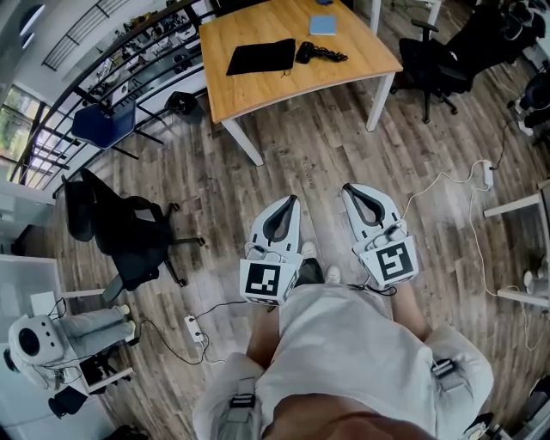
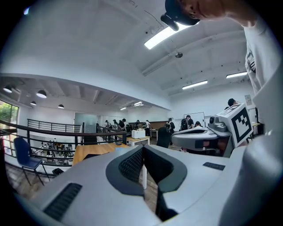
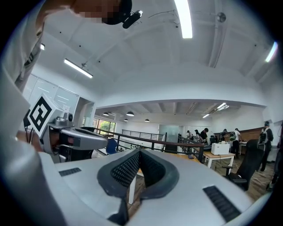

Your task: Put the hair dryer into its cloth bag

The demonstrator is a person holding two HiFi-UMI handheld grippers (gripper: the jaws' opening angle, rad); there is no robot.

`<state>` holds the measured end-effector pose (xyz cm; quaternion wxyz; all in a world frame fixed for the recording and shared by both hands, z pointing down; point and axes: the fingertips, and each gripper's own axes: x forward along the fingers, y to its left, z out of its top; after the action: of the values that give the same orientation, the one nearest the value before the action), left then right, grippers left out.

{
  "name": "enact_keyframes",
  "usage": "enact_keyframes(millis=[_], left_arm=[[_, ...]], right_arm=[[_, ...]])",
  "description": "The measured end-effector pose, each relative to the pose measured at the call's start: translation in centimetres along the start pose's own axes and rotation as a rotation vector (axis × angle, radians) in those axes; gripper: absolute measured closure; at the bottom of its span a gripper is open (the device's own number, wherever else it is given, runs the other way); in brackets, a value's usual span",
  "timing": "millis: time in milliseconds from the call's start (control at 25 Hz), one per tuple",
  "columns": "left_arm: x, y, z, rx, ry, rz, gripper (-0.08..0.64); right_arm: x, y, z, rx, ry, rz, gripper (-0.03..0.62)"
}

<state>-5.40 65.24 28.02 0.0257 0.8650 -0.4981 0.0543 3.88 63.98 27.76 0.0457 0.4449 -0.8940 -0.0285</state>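
A black cloth bag [image 1: 260, 57] lies flat on the wooden table [image 1: 258, 86] far ahead of me in the head view. Just to its right is the black hair dryer [image 1: 318, 53], its cord bunched beside it. My left gripper [image 1: 290, 202] and right gripper [image 1: 351, 191] are held side by side over the wood floor, well short of the table. Both are shut with nothing between the jaws. In the left gripper view the left gripper [image 2: 143, 148] shows its pads closed together, with the table's top [image 2: 90, 152] beyond. The right gripper [image 3: 139, 152] looks the same in its own view.
A small blue item [image 1: 323, 24] lies at the table's far edge. A black office chair [image 1: 120, 228] and a blue chair [image 1: 105, 125] stand at the left, another black chair [image 1: 434, 60] right of the table. A power strip [image 1: 194, 328] and cables lie on the floor.
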Motion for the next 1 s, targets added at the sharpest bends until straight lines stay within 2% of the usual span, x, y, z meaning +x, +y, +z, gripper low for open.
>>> enact_keyframes(millis=[600, 1000], left_arm=[[5.8, 9.0, -0.3, -0.008, 0.013, -0.046, 0.541], [8.0, 13.4, 0.4, -0.004, 0.012, -0.057, 0.541]], right_arm=[[9.5, -2.1, -0.3, -0.006, 0.047, -0.066, 0.572], [13.2, -2.7, -0.4, -0.005, 0.058, -0.112, 0.572]])
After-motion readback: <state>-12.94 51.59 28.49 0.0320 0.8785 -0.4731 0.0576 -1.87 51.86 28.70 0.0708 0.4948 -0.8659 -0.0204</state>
